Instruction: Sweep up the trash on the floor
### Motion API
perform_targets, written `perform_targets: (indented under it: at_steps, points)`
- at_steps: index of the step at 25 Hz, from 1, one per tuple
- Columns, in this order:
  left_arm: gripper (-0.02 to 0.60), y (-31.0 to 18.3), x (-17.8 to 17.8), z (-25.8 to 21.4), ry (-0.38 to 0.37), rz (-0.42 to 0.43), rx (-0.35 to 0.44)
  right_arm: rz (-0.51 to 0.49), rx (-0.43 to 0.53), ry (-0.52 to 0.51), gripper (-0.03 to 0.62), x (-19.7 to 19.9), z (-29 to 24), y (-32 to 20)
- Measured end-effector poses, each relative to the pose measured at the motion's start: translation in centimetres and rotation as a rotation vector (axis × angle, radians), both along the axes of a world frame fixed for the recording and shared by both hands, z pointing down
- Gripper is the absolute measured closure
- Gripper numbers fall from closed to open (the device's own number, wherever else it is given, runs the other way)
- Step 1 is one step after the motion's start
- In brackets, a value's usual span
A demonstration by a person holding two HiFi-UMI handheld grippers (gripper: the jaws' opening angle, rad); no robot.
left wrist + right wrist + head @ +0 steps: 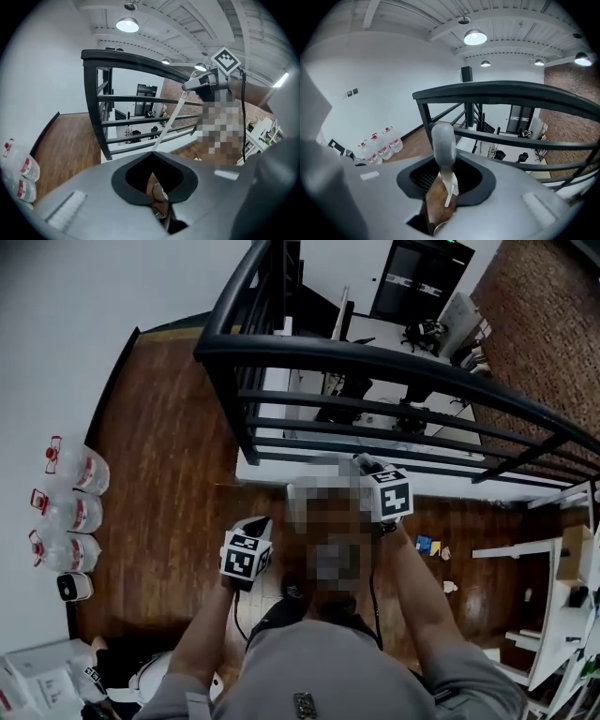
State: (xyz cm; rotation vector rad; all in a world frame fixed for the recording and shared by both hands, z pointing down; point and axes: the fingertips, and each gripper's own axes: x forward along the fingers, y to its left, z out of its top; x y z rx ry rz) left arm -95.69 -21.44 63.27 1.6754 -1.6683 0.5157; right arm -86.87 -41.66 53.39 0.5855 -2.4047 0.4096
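— Grey cap of the pole [443,140] sits closest, standing up between the jaws of the right gripper [196,84]. They are partly closed and clamped on it. I take it for the broom.

— And the other tool?

— From there the white shaft runs down toward the left gripper [246,557] and goes behind its grey housing. No view shows whether those jaws are apart or gripping anything, so I can't tell.

— Where is the trash [444,554]?

— Right of centre in the head view: a blue scrap [424,544] and white crumpled bits [450,587] on the wood floor [169,474]. They lie beside the white shelf frame [525,549], near the foot of the black railing [375,362].

— What could go wrong?

— The grip is high on the pole, so the far end may swing wide and knock the railing bars or the shelf frame. A stroke aimed toward the railing could also push scraps under it and off the edge to the level below. The cable [243,108] hanging from the right gripper could catch on the pole.

— Anything readable?

— Nothing. The water bottles [75,470] at the left edge carry red labels too small to read. The marker cube [394,493] shows only black-and-white squares, and the print on the boxes [37,676] at lower left is blurred.
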Motion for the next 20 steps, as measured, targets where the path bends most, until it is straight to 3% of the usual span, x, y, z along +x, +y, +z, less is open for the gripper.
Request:
perform_targets:
  at_steps: [4, 9, 14, 20]
  points:
    - [0.575, 0.0, -1.8, 0.5, 0.008, -0.011, -0.017, 0.019, 0.01, -0.049, 0.496, -3.3, 1.9, 0.3]
    - [0.575, -1.0, -2.5, 0.9, 0.008, 0.009, -0.022, 0.084, 0.039, -0.052, 0.496, -3.8, 3.0, -1.4]
    - [0.575, -2.2, -1.6, 1.3, 0.018, 0.045, -0.021, 0.165, 0.029, 0.002, 0.496, 0.2, 4.0, -3.1]
    - [0.575, -3.6, 1.1, 1.9, 0.029, 0.116, -0.028, 0.298, -0.016, 0.05, 0.494, 7.8, 5.7, -3.9]
